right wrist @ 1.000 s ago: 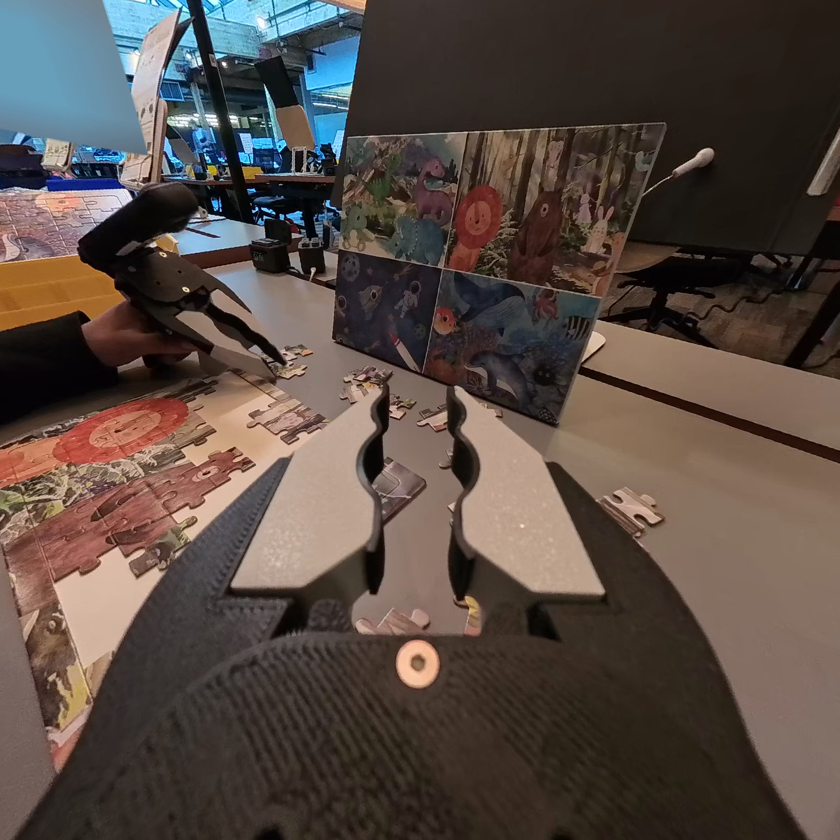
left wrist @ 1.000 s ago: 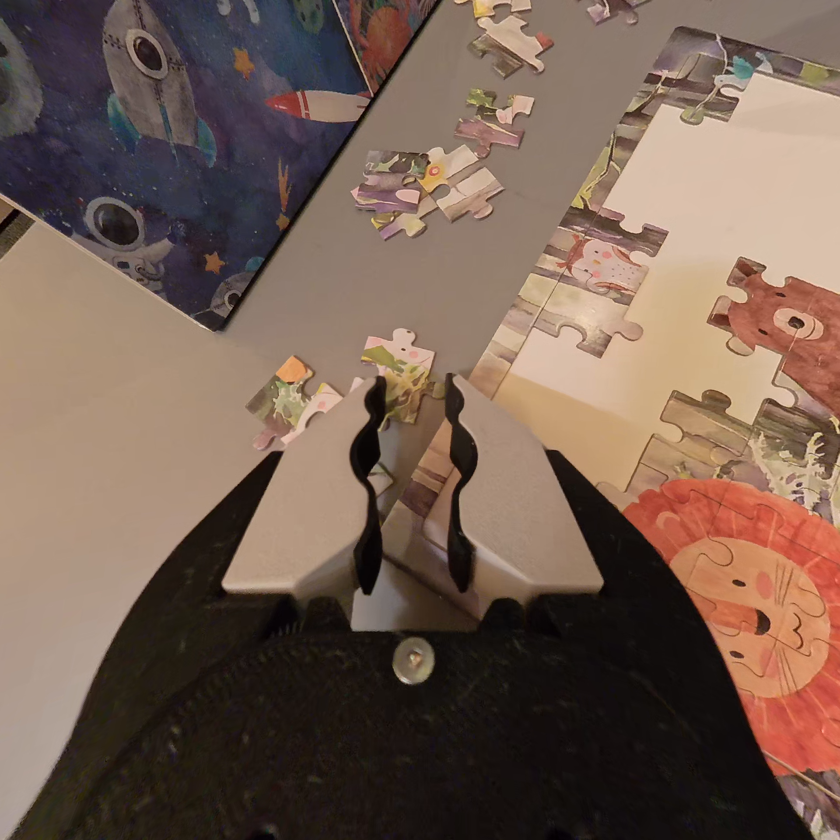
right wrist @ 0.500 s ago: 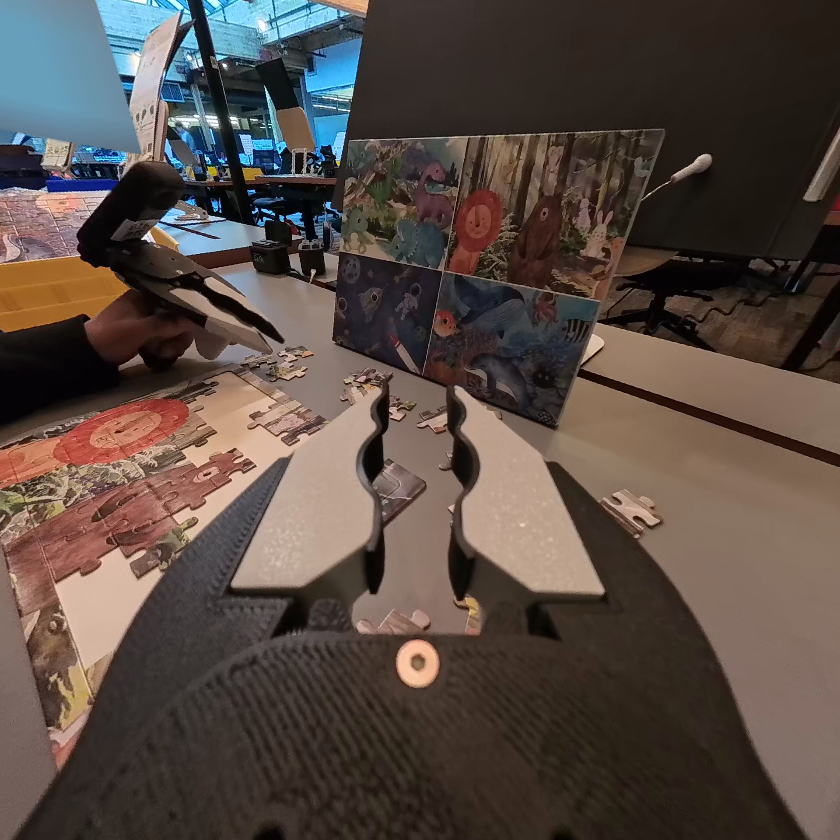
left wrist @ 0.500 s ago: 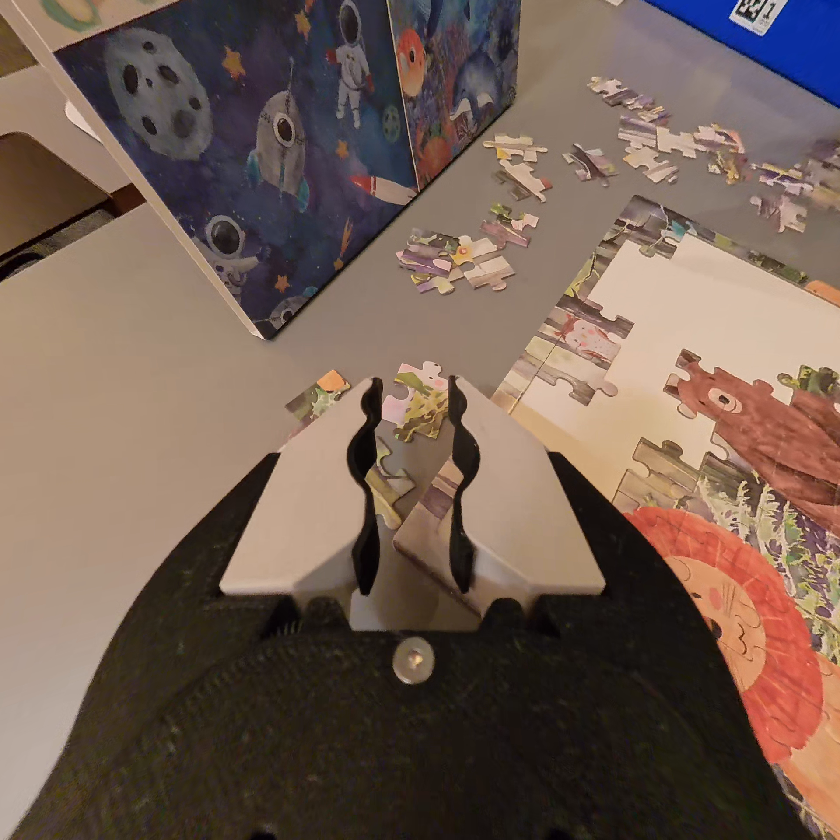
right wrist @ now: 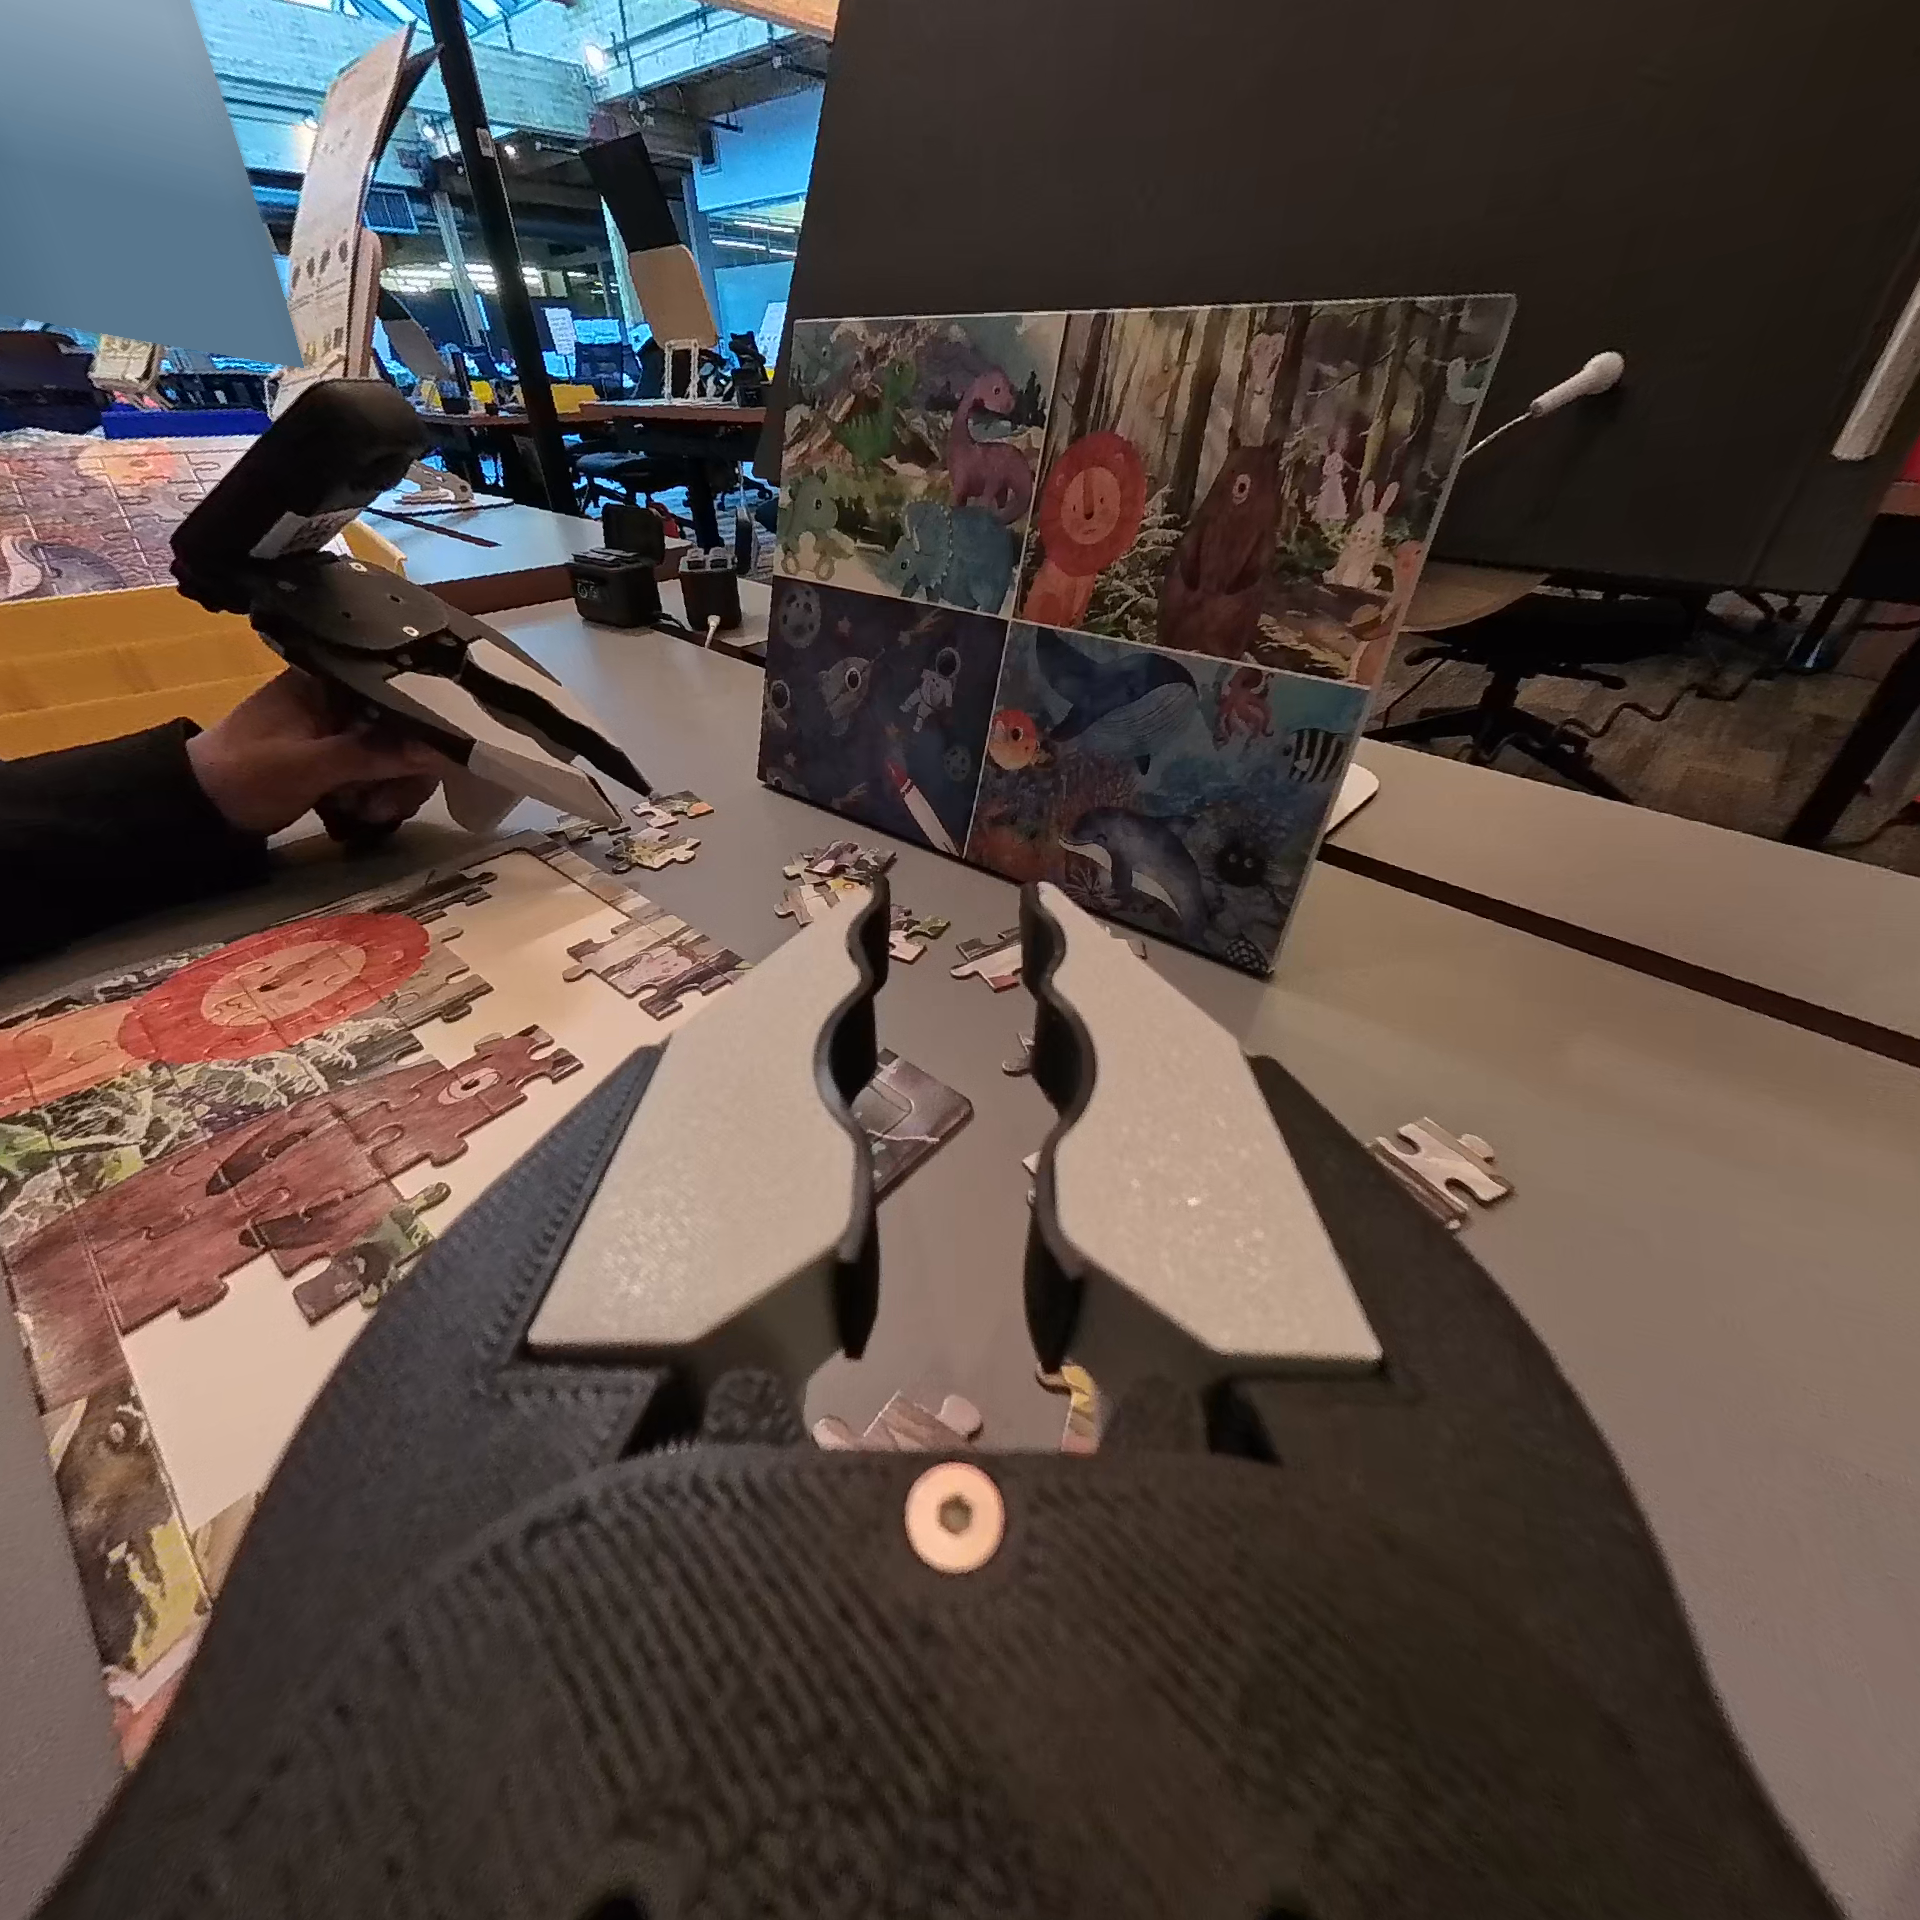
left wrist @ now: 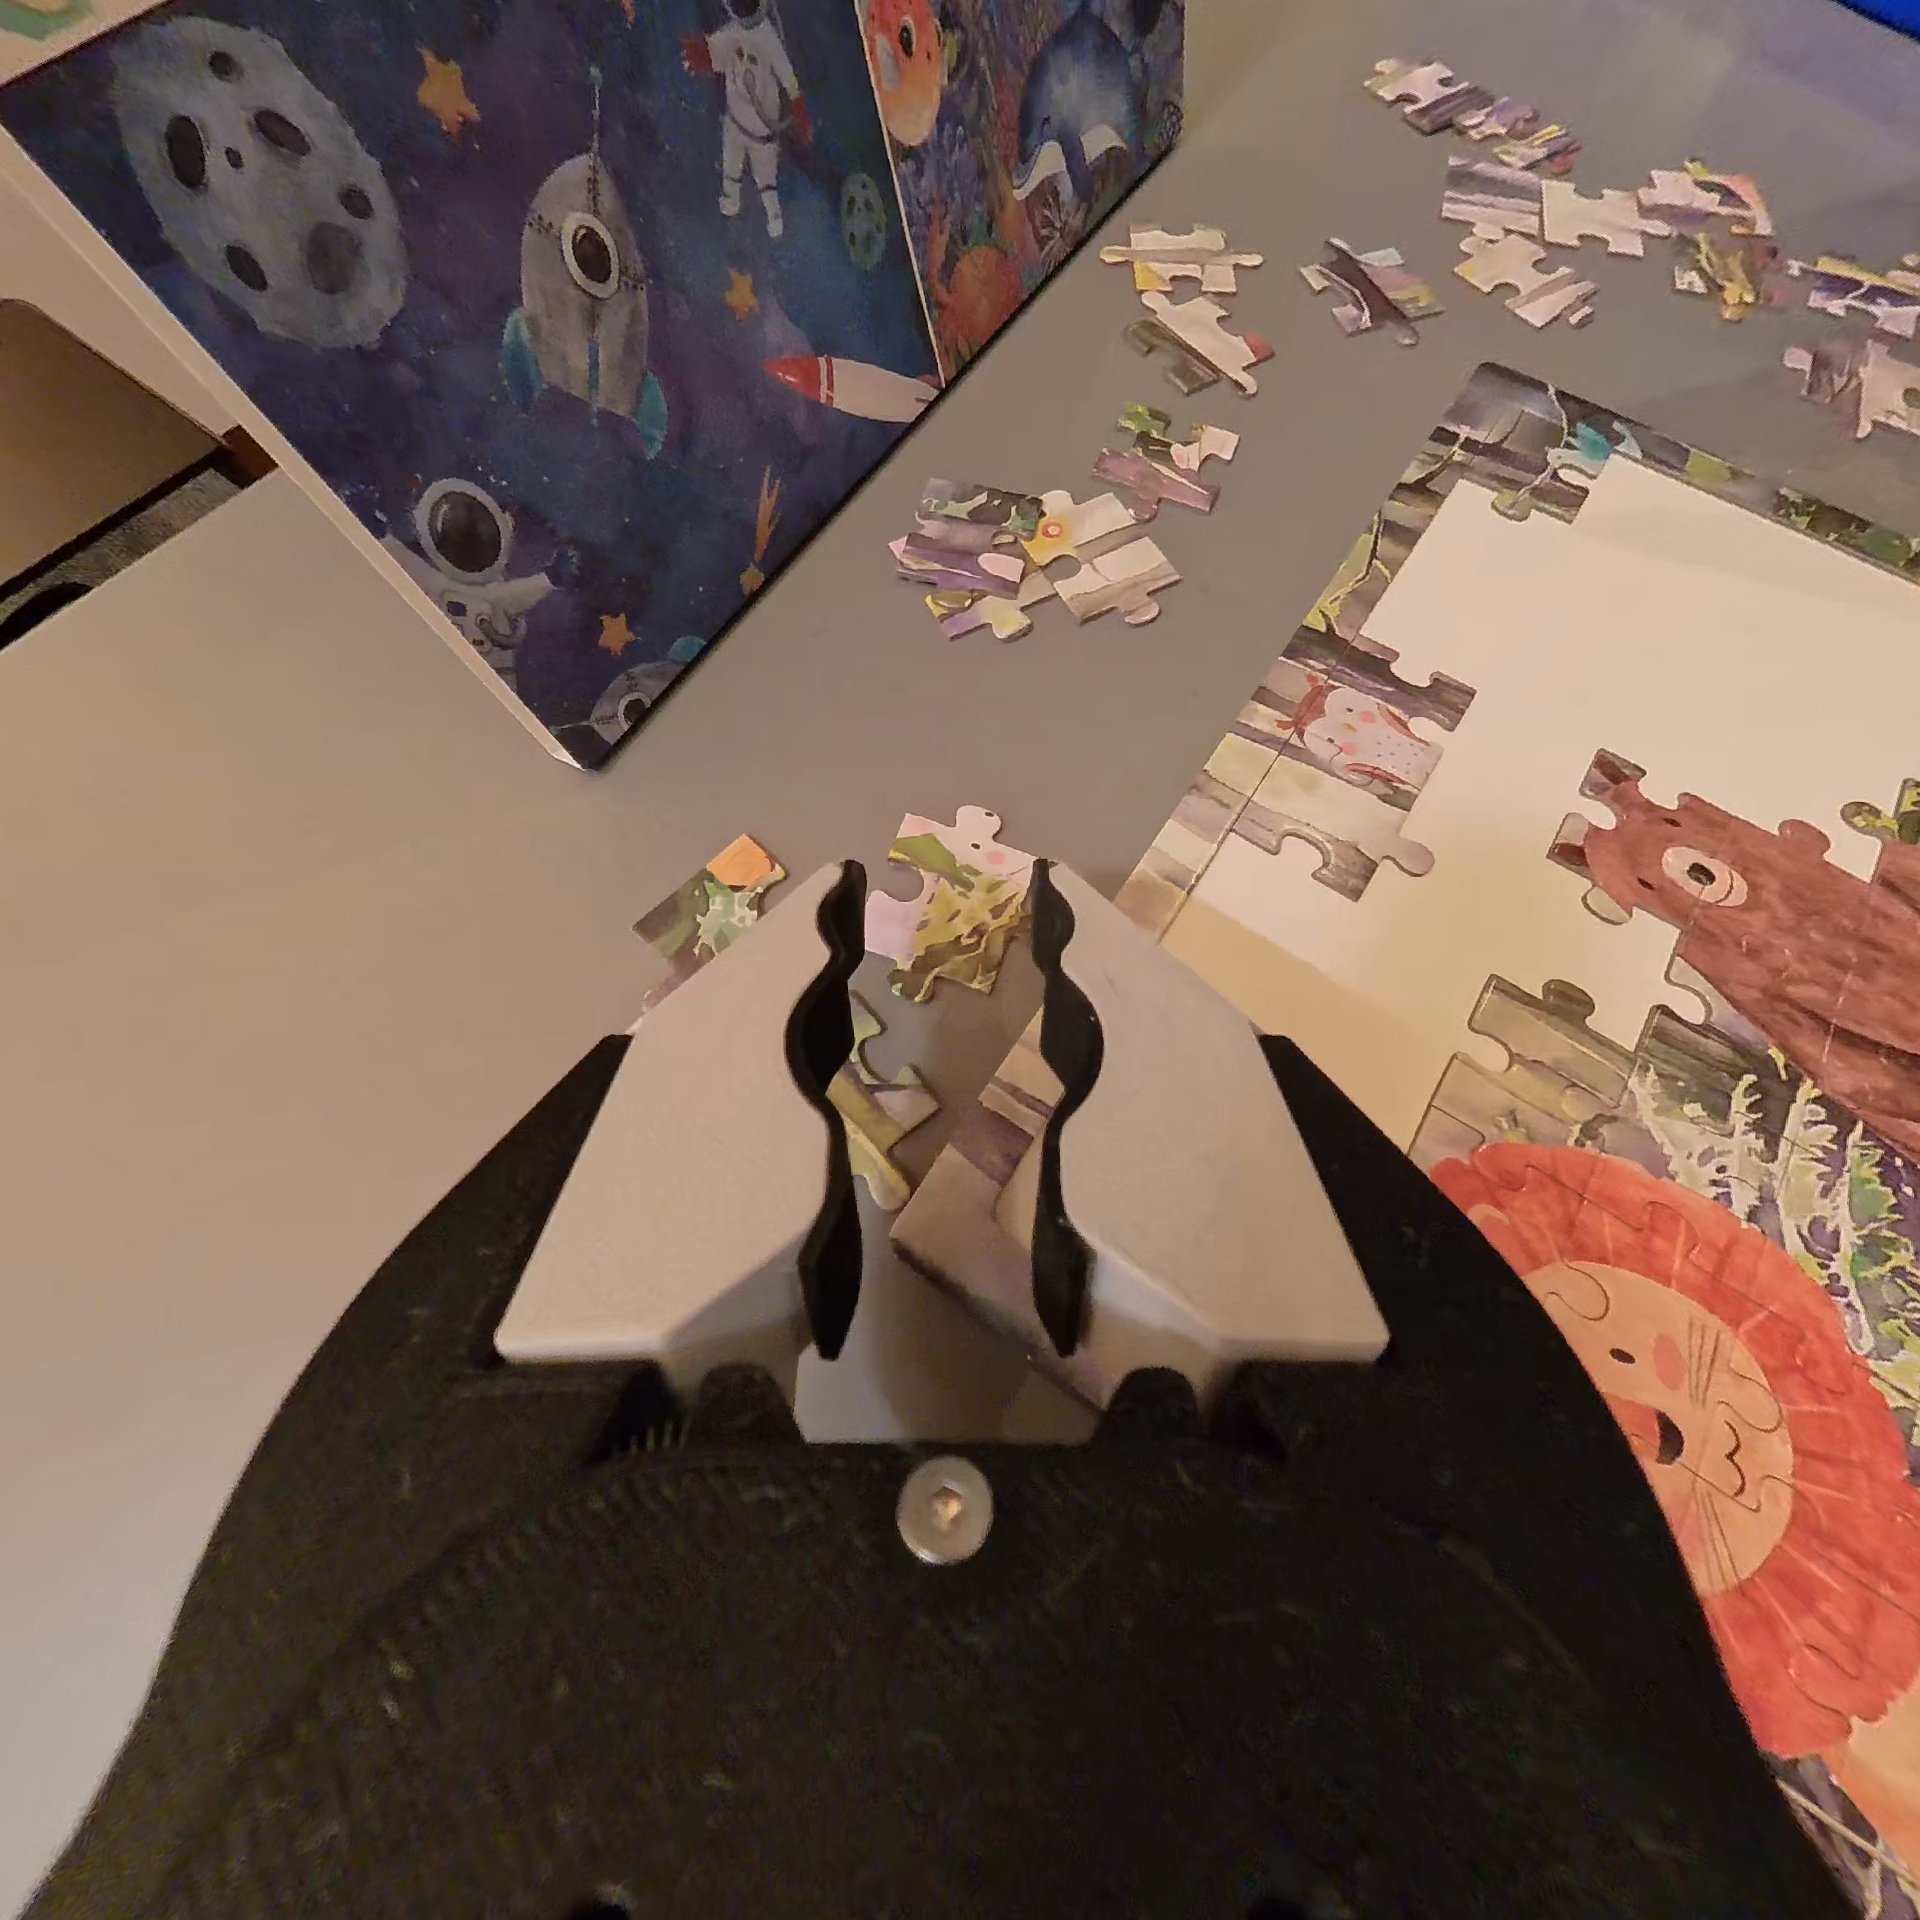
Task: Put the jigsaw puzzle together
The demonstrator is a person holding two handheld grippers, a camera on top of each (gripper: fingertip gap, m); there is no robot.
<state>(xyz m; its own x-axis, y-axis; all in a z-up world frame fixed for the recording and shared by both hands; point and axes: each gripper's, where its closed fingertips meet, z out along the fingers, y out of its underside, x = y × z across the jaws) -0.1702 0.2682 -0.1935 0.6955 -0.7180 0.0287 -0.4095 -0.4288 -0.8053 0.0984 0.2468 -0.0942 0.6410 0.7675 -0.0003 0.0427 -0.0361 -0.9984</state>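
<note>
My left gripper (left wrist: 945, 883) is open and empty, low over the grey table beside the puzzle's near-left corner. A green and pink loose piece (left wrist: 956, 914) lies on the table between its tips. An orange-tipped piece (left wrist: 717, 899) lies just left of it, and a third piece (left wrist: 873, 1122) lies under the fingers. The partly built puzzle (left wrist: 1714, 1455) shows a lion and a bear (left wrist: 1766, 935) on a white tray (left wrist: 1610, 644). My right gripper (right wrist: 956, 914) is open and empty, above the table right of the puzzle (right wrist: 281, 987). It sees the left gripper (right wrist: 623, 795), held by a hand.
An upright picture box (left wrist: 468, 312) stands at the back, also in the right wrist view (right wrist: 1091, 623). Loose pieces (left wrist: 1039, 551) lie scattered between box and tray, with more at the far right (left wrist: 1538, 218). A dark piece (right wrist: 914, 1122) and a grey one (right wrist: 1439, 1153) lie near my right gripper. About 30 cm separates my left fingertips from my right.
My left gripper pulled back and tilted up from the loose pieces, widening its view, then stayed nearly still. Its jaws stayed open. My right gripper has not moved.
</note>
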